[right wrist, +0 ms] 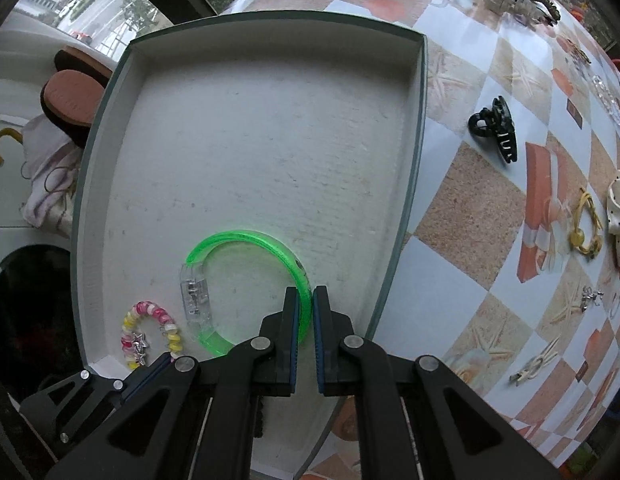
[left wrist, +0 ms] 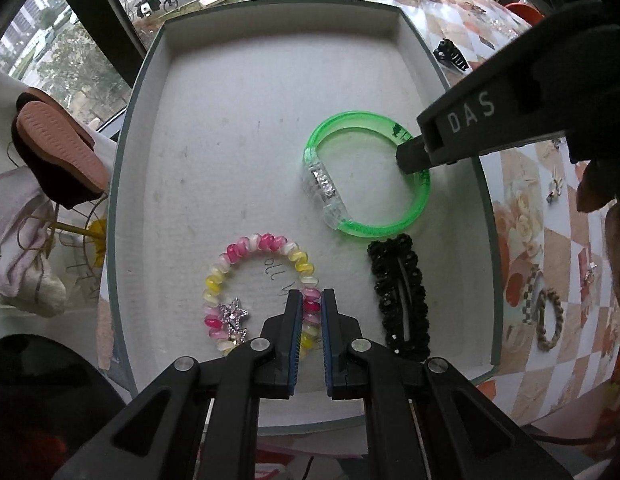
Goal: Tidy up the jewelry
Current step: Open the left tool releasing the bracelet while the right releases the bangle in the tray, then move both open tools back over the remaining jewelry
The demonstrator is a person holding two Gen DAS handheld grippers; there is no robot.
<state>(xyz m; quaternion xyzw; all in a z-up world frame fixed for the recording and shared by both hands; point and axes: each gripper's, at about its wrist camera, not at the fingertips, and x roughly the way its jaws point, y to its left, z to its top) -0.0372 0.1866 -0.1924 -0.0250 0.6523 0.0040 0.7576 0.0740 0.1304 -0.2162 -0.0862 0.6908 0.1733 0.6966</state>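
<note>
A white tray with a green rim (left wrist: 270, 92) holds a green translucent bangle (left wrist: 349, 128), a pink, yellow and white spiral bracelet with star charms (left wrist: 246, 248) and a black beaded hair clip (left wrist: 393, 280). My left gripper (left wrist: 311, 308) is shut on the spiral bracelet's right side. My right gripper (right wrist: 306, 306) is shut on the green bangle (right wrist: 246, 240) at its right arc, low over the tray floor (right wrist: 270, 140). The right gripper's finger (left wrist: 413, 156) shows in the left wrist view on the bangle. The spiral bracelet (right wrist: 150, 328) lies at the tray's near left.
On the checkered tablecloth right of the tray lie a black claw clip (right wrist: 495, 130), a yellow hair tie (right wrist: 585, 224), a dotted scrunchie (right wrist: 619, 208), small silver pieces (right wrist: 589, 296) and a braided tie (left wrist: 549, 320). A slipper (left wrist: 58, 144) and cloth sit beyond the tray's left edge.
</note>
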